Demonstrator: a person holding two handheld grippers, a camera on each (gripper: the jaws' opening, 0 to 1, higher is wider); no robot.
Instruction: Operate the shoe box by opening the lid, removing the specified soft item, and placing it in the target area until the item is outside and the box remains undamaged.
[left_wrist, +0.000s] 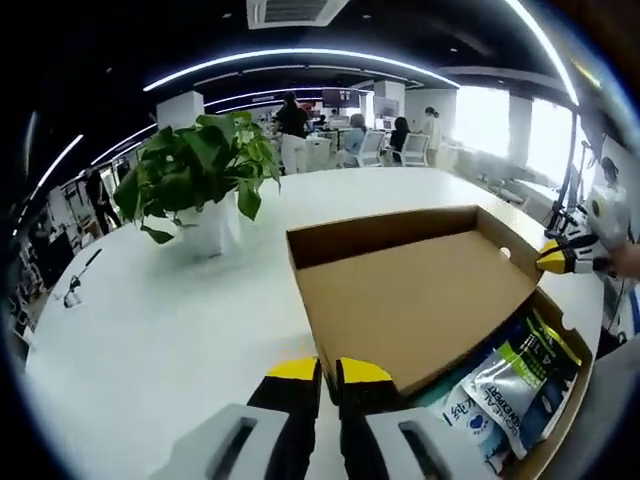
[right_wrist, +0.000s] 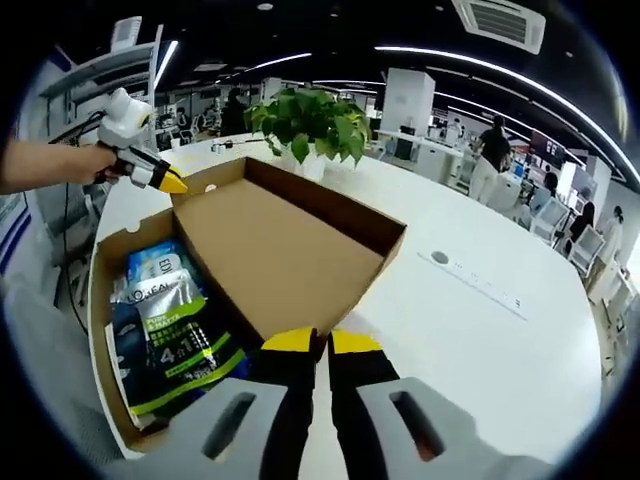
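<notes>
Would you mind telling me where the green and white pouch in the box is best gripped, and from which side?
Probably by the top seam edge of the green and white pouch, coming from above through the open box. It lies flat over other packets, and the raised lid covers the far side, so only the upper edge offers a pinchable fold.

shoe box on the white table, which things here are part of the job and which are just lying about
Job:
shoe box, open
lid, raised
soft packets inside the box
left gripper
right gripper

Lying about:
potted plant
white table
round table port
office chairs
</notes>
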